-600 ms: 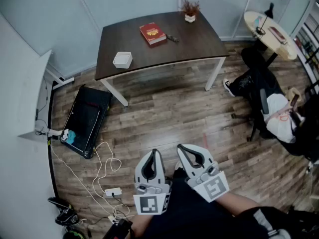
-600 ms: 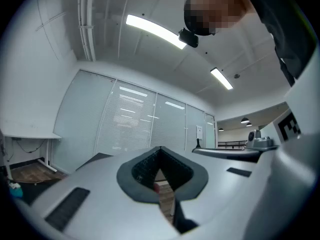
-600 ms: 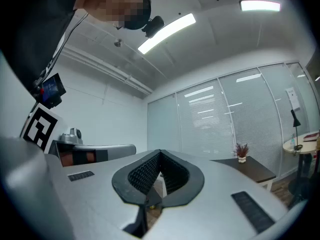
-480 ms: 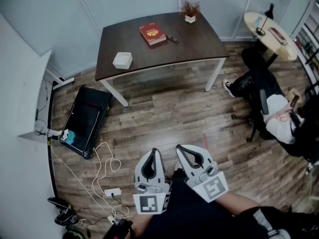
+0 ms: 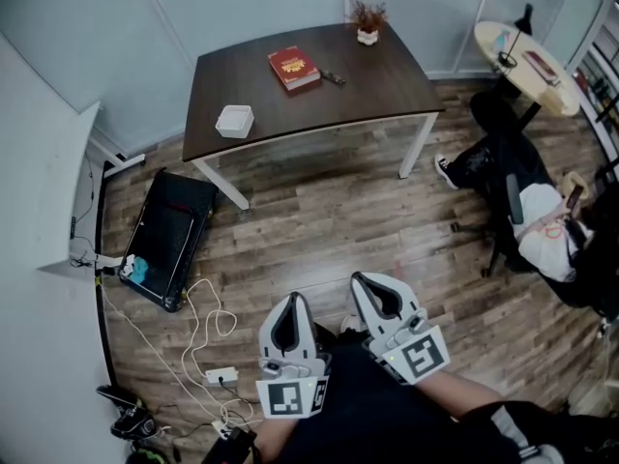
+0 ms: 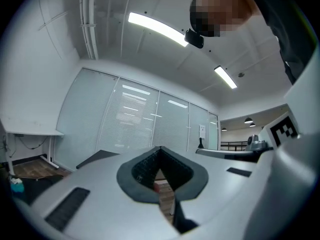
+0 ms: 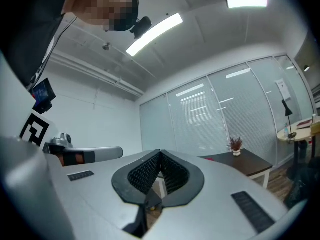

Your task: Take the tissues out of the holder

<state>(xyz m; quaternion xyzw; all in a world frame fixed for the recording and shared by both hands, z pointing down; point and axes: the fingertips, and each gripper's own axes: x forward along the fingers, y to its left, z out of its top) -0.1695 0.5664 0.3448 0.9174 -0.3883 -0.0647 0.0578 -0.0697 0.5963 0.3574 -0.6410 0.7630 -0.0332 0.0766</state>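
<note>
Head view: we stand on wood floor, well apart from table point(image 5: 387, 85). White tissue holder point(image 5: 235, 120) sits by table's near-left corner; red book point(image 5: 294, 67) toward far edge, plant point(image 5: 368, 22) at far edge. Tissues too small to tell from holder.

We judge this as ready pose before approach: nothing within reach, task not yet begun.

Left gripper point(image 5: 293, 298) and right gripper point(image 5: 372, 280) side by side at our waist, level, aimed toward table. Both jaw pairs pressed together, tips touching, nothing between.
</note>
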